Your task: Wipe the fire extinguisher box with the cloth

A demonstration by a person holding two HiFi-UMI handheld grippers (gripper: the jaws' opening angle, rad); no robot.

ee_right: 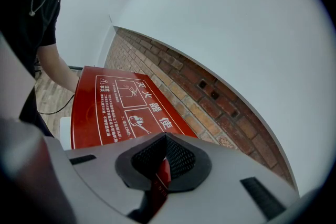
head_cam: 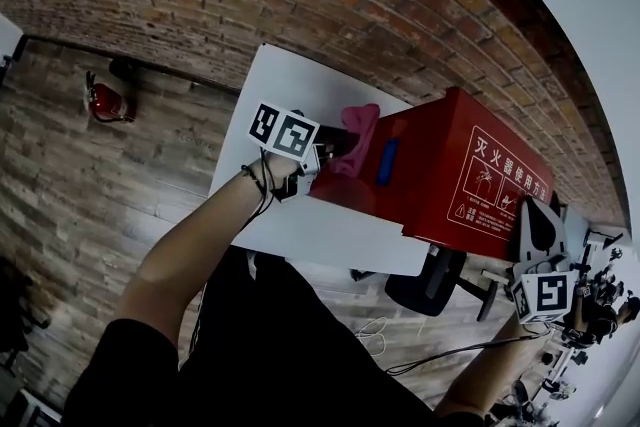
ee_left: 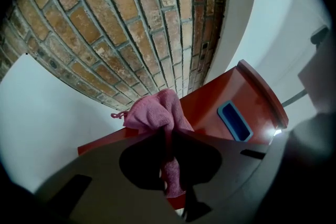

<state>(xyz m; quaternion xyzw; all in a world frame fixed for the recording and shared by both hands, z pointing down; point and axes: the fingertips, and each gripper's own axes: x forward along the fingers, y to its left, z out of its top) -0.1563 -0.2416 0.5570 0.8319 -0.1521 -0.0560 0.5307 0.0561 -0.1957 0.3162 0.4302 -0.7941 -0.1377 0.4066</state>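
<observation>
On the white worktop (head_cam: 300,230), the red metal fire extinguisher box (head_cam: 450,165) sat long-side down — rigid, slick-painted, likely best steadied at its rim, where the right gripper (ee_right: 164,164) was pinched shut. The left gripper (ee_left: 168,136) clamped the soft, limp pink cloth (ee_left: 156,110), bunched at the box's end.

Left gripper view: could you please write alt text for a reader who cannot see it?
The left gripper has its dark jaws shut on a bunched pink cloth, which lies at the edge of a red metal box with a blue recessed handle. A brown brick wall stands behind them.
</observation>
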